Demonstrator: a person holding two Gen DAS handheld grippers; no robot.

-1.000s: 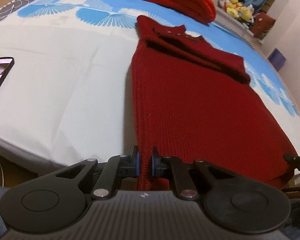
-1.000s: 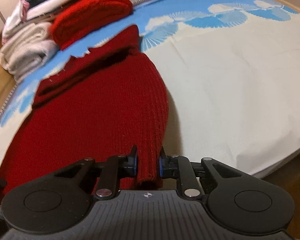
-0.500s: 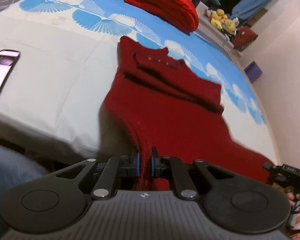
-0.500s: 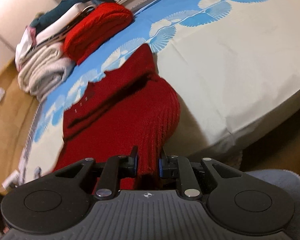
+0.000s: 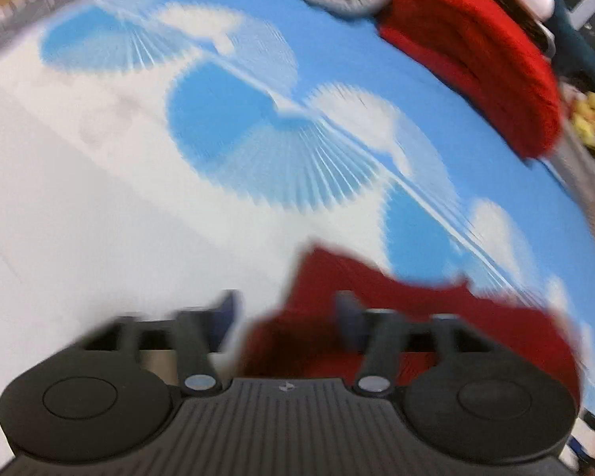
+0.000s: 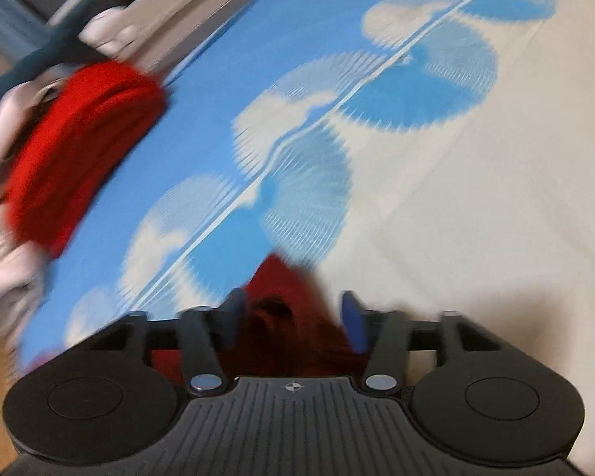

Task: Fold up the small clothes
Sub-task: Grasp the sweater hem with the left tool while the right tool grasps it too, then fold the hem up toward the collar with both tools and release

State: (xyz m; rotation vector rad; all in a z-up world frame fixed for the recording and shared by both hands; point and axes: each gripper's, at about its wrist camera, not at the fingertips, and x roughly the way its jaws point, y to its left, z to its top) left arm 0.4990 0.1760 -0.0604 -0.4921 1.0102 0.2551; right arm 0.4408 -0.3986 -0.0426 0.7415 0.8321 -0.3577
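With both the left claw (image 5: 283, 311) and right claw (image 6: 291, 317) just spread and released, the dark red knit (image 5: 416, 317) is seen folded over beneath them on the bed (image 5: 99, 198), further folds probably remaining.

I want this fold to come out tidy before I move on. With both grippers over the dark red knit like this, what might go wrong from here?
1. Both the left gripper and right gripper have just been opening, with the dark red knit loose between the jaws; the folded layer may land bunched or crooked.
2. Both views are motion-blurred, so edge alignment cannot be confirmed.
3. The bright red folded garment lies close beyond; a further sweep could disturb it.
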